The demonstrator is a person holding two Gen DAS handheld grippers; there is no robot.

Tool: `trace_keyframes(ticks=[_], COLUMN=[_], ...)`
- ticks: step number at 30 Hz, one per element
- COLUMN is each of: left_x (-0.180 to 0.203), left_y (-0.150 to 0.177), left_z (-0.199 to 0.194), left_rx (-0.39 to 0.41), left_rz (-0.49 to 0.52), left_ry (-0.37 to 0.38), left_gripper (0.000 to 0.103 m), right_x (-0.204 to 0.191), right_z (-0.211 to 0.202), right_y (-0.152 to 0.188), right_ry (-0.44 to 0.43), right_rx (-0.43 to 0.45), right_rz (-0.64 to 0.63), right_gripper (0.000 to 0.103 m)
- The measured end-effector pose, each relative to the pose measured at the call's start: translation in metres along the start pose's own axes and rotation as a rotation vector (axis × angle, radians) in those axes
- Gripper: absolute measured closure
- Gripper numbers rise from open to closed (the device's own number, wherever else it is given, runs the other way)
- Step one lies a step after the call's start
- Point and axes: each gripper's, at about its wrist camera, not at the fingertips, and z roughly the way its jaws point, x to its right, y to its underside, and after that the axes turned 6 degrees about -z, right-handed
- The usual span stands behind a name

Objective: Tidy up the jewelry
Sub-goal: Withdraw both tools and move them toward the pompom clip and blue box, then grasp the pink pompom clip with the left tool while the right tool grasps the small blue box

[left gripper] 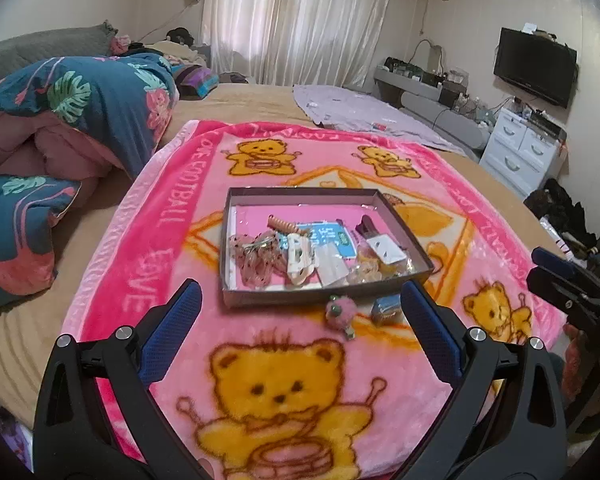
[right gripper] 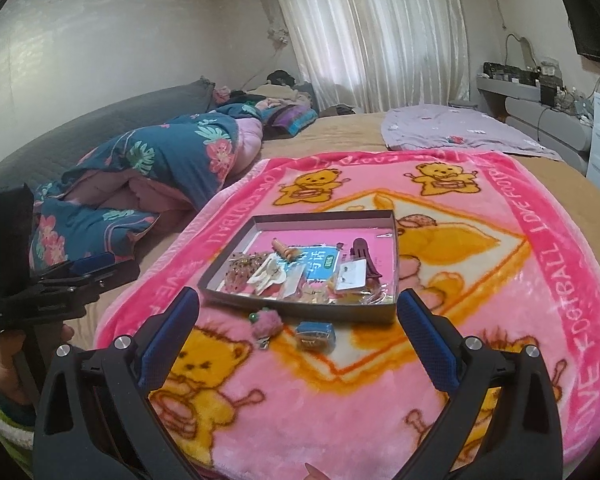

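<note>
A shallow dark box [left gripper: 320, 298] [right gripper: 300, 310] sits on a pink bear blanket [left gripper: 284, 364] [right gripper: 340, 392] and holds several hair clips, small packets and a blue card. In front of it lie a pink fuzzy clip [left gripper: 340, 312] [right gripper: 266, 322] and a small blue packet [left gripper: 386, 308] [right gripper: 314, 334]. My left gripper [left gripper: 300, 308] is open and empty, just short of the box. My right gripper [right gripper: 298, 316] is open and empty, also just short of the box. Each gripper shows at the edge of the other's view.
The blanket lies on a tan bed. A folded floral quilt [left gripper: 72, 120] [right gripper: 152, 176] lies to the left. A lilac cloth [left gripper: 380, 116] lies at the far right. White drawers [left gripper: 520, 148] and a wall TV [left gripper: 534, 66] stand to the right.
</note>
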Motion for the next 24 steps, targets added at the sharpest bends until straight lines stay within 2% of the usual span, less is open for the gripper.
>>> trace_keyframes(ticks=[12, 24], left_x=[-0.004, -0.009], left_y=[0.028, 0.044], left_z=[0.013, 0.037], left_rx=[-0.067, -0.131], left_rz=[0.037, 0.048], left_ry=[-0.046, -0.062], left_gripper=[0.010, 0.010], right_x=[-0.001, 0.004], right_z=[0.004, 0.037], right_y=[0.019, 0.039], right_ry=[0.009, 0.021], right_rx=[-0.055, -0.136], right_rz=[-0.016, -0.019], right_gripper=[0.004, 0.004])
